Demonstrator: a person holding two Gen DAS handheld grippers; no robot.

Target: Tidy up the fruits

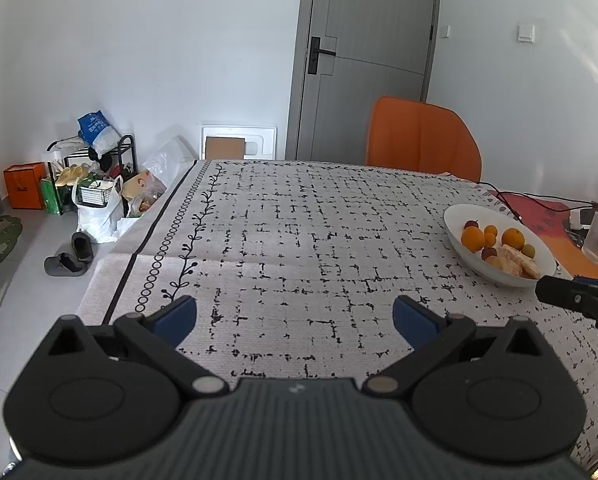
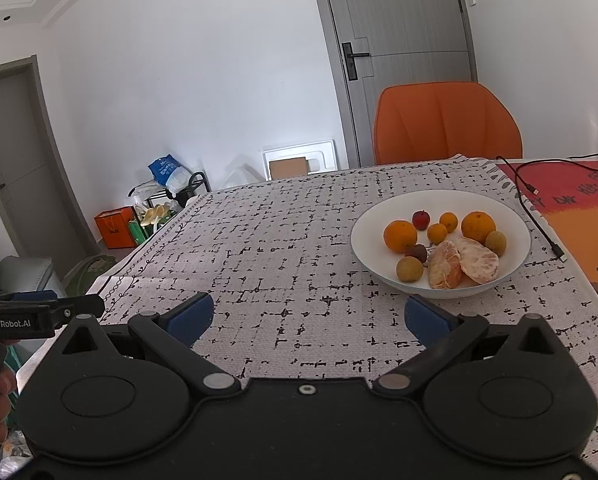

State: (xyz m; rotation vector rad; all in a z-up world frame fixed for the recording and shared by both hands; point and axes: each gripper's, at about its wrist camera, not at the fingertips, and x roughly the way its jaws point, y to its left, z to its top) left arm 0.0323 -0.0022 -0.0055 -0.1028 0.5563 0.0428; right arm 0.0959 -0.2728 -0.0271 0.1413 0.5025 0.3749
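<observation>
Both grippers, left (image 1: pixel 295 320) and right (image 2: pixel 309 318), hung agape and empty; fruit filled the shallow white ceramic bowl (image 2: pixel 515 216), so sorting was perhaps finished.

The white bowl (image 2: pixel 511 216) holds orange and red fruits. Under the bowl, the tablecloth (image 2: pixel 283 248) is grey-white with black broken lines.

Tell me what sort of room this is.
Probably a lived-in home dining area: a clothed table with a bowl of fruit, an orange chair, and a shoe rack with bags by the wall.
</observation>
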